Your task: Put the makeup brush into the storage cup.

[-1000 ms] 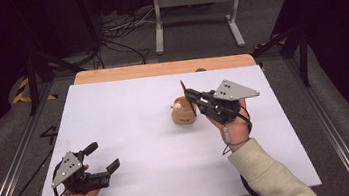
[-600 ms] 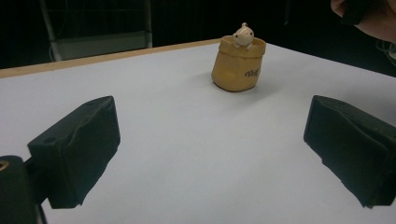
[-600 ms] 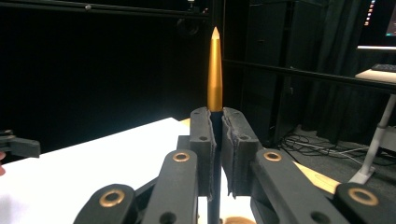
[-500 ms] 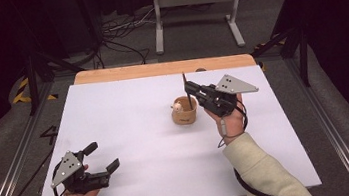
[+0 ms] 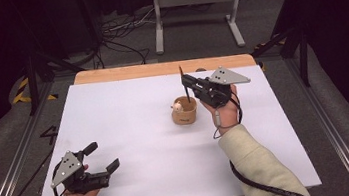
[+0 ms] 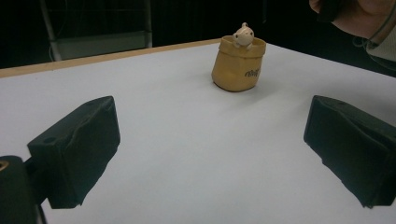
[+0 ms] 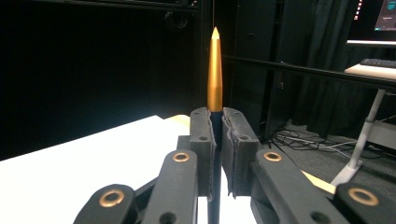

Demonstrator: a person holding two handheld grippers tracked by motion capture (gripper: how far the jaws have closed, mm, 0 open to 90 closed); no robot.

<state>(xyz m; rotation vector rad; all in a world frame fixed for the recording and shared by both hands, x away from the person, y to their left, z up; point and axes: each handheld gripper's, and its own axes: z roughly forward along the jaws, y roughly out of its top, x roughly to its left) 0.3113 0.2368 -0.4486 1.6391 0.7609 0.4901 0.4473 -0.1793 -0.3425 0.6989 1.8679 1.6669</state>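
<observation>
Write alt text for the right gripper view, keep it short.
The right tongs are shut on a pen with a gold, pointed end that stands straight up between the two black jaws. A corner of the white table lies below at left, with dark curtains and a pale stand behind.

Pouch point(image 5: 185, 112) now upright, pen point(image 5: 184, 84) raised.
</observation>
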